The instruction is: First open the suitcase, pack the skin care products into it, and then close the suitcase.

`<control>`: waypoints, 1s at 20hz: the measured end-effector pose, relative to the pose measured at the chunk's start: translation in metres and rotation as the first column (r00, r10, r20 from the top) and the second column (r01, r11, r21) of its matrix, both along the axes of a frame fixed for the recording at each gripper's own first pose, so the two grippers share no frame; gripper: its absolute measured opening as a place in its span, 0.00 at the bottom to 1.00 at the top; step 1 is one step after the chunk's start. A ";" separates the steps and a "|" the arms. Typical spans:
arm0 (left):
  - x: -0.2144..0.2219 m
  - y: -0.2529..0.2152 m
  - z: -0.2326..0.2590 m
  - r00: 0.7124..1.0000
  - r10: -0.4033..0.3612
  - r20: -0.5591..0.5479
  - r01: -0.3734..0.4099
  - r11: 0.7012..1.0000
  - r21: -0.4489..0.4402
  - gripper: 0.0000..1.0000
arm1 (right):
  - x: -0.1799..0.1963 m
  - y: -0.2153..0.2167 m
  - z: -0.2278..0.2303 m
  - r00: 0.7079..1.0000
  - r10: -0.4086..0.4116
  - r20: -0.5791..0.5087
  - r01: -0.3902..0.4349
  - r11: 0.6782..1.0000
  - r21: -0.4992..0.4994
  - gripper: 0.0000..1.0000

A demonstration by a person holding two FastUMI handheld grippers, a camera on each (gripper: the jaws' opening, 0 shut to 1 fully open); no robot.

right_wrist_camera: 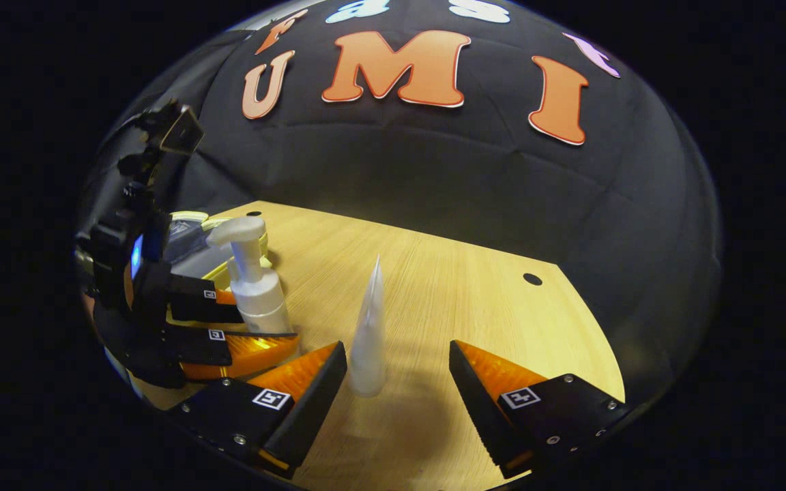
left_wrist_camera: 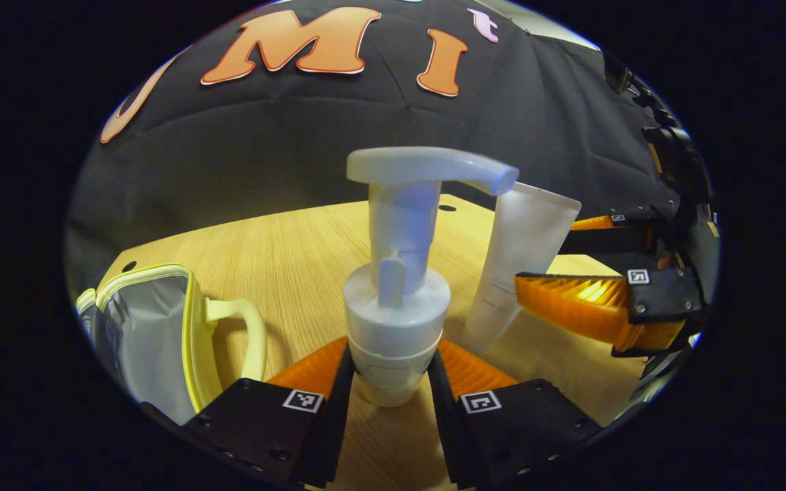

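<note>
A white pump bottle stands upright between the fingers of my left gripper, which is shut on its lower body. To its right a frosted white tube stands on its cap, with my right gripper around it. In the right gripper view the tube is between the fingers of my open right gripper; the left finger is close to it and the right finger is well apart. There, the left gripper holds the pump bottle. The small suitcase, yellow-trimmed with grey lining, lies open at the left.
Everything rests on a light wooden table with a small round hole near its far right edge. The suitcase sits behind the left gripper in the right gripper view. The black cloth wall closes off the back.
</note>
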State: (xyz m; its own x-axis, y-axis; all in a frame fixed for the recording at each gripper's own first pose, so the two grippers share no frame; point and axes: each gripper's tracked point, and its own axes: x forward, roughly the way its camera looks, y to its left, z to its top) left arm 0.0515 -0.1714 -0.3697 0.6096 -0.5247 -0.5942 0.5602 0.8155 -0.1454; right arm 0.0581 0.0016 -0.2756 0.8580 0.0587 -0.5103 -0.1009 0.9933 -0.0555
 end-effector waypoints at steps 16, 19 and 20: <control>0.029 0.142 0.095 0.952 0.298 0.063 -0.301 0.953 0.035 0.58 | 0.025 0.032 -0.044 0.996 0.033 -0.084 -0.027 0.997 0.073 0.46; 0.026 0.184 0.091 0.936 0.348 0.057 -0.351 0.933 0.078 0.58 | 0.026 0.041 -0.037 0.994 0.029 -0.103 -0.019 0.995 0.096 0.41; 0.026 0.198 0.090 0.930 0.363 0.056 -0.367 0.926 0.091 0.58 | 0.026 0.046 -0.030 0.995 0.031 -0.099 -0.022 0.995 0.096 0.40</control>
State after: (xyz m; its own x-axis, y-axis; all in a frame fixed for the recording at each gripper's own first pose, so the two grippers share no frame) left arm 0.0773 0.0265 -0.2800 0.7704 -0.2019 -0.6048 0.2245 0.9737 -0.0391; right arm 0.0845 0.0472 -0.3059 0.8003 0.1328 -0.5847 -0.1278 0.9905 0.0500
